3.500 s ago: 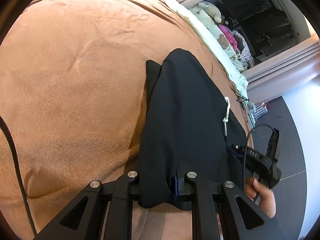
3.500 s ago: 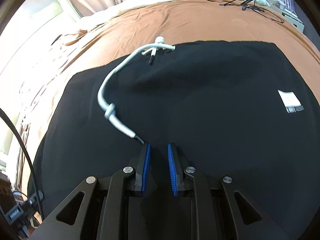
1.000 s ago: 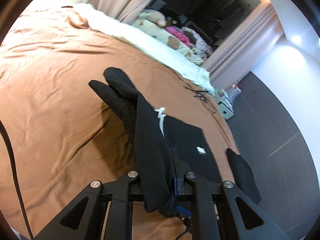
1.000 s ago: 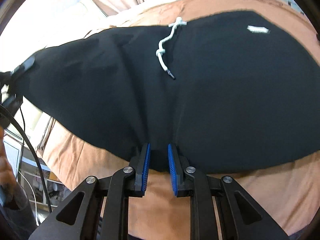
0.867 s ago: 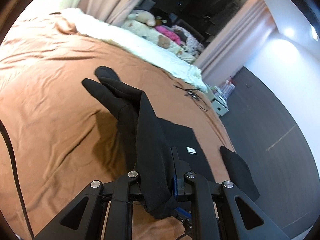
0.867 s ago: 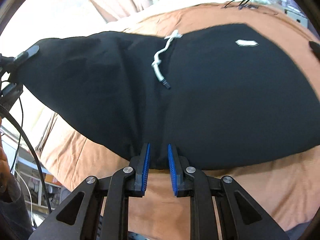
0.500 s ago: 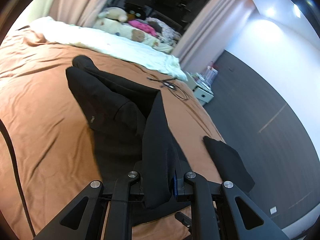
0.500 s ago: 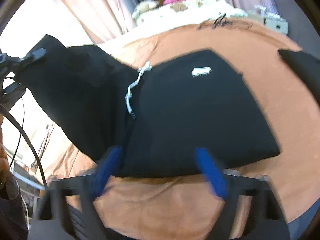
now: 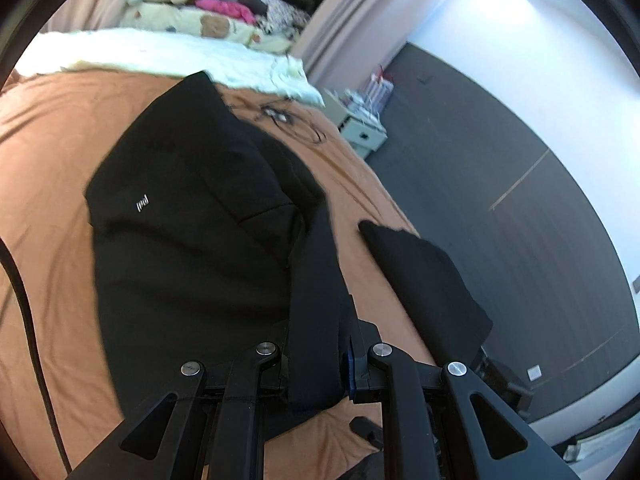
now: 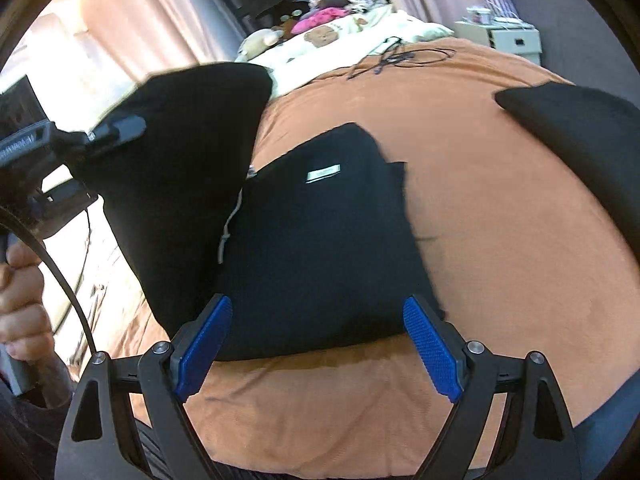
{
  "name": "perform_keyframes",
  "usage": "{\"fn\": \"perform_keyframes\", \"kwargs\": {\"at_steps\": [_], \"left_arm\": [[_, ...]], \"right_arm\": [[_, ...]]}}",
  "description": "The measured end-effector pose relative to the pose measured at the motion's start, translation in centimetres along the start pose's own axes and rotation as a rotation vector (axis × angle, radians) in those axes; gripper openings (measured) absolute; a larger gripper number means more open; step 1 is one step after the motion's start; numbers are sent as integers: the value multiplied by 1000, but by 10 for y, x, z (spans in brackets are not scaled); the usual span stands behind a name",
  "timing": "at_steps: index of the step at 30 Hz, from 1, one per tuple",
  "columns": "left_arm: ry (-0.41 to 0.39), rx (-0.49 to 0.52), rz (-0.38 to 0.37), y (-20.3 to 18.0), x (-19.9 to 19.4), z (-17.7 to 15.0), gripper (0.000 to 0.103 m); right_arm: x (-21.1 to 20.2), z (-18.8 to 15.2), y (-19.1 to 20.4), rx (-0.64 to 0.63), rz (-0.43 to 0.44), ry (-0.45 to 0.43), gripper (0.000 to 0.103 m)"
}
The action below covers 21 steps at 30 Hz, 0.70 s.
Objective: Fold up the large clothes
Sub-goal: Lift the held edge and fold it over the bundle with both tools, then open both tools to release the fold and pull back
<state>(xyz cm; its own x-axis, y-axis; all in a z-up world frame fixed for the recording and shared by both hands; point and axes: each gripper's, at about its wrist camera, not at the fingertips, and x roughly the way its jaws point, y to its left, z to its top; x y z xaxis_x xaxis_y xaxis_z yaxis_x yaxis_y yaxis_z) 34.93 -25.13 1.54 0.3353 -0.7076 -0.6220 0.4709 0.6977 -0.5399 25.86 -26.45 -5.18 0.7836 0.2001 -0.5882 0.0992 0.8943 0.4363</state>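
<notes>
Here the left gripper [image 9: 316, 364] has its jaws pinched tight on a fold of the black garment [image 9: 192, 216]. The right gripper [image 10: 316, 348] has its jaws spread wide, holding nothing. The garment lies half folded on the brown bed [image 10: 480, 208].

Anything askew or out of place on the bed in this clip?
The fold is lopsided: the black garment lies flat on the brown bedspread, but one side hangs lifted, pinched in the left gripper. The right gripper is open, holding nothing. A tangled cable lies loose near the pillows.
</notes>
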Motion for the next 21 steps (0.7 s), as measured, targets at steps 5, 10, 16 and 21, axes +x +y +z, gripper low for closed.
{"fn": "perform_keyframes", "kwargs": {"at_steps": [5, 10, 16, 21], "left_arm": [[94, 17, 3, -9, 47, -14, 16], [169, 19, -2, -15, 74, -21, 29], [151, 8, -82, -19, 56, -17, 63], [120, -27, 12, 8, 31, -27, 63]], "right_arm": [[-25, -5, -23, 69, -19, -4, 87], [-45, -2, -36, 120, -19, -19, 87], [-45, 3, -36, 131, 30, -27, 87], [-27, 12, -29, 127, 103, -15, 87]]}}
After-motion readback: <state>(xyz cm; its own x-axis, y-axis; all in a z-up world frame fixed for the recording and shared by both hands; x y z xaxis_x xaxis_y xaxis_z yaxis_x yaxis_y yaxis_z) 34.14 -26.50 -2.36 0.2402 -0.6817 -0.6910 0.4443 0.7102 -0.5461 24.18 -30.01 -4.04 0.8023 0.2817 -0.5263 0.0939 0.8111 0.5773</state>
